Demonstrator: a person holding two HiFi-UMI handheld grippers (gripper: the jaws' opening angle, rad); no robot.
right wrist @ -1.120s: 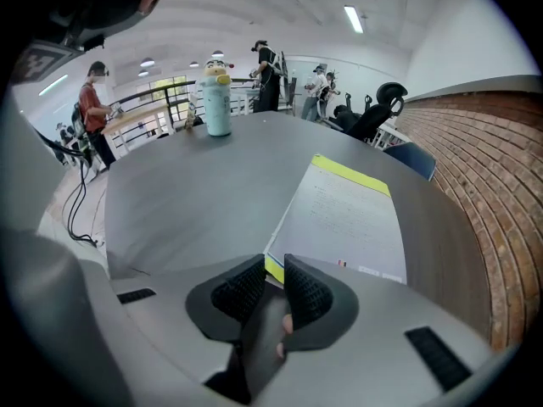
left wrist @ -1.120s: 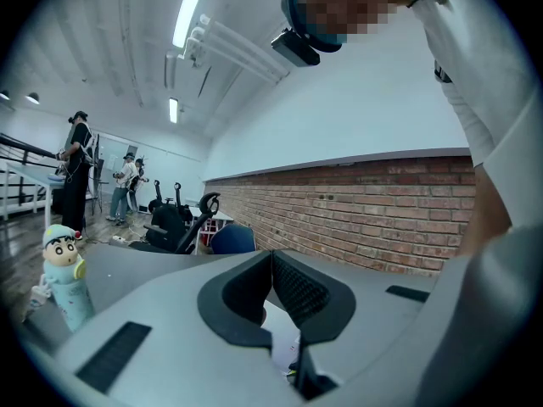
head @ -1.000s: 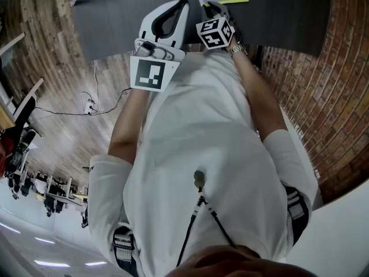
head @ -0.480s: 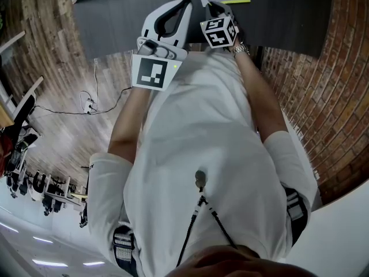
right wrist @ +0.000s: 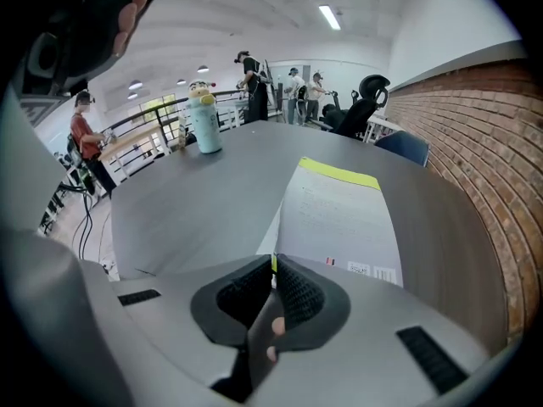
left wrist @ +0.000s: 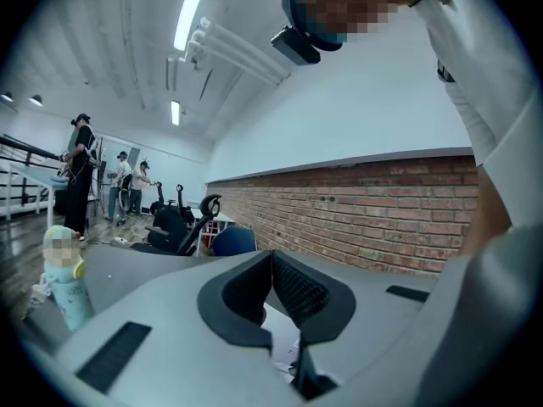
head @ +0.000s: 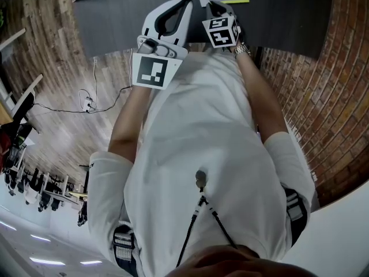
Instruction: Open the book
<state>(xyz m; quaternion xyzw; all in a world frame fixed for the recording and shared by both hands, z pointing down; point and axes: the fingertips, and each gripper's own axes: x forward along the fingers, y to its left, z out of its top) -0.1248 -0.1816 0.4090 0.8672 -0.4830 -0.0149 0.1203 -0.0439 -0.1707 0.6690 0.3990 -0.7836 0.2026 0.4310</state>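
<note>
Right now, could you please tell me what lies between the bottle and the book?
Nothing: the right gripper view shows bare table between bottle and book.

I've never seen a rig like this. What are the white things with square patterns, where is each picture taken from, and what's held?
A person in a white shirt holds a gripper in each hand; the patterned cubes belong to them. One picture comes from a camera on the person's head, looking down; the other two from cameras riding on each gripper, looking along its jaws. On the dark table are a book with a yellow-green stripe and a pale blue bottle. The right gripper is closing its jaws on the book's near edge. The left gripper is shut and empty.
</note>
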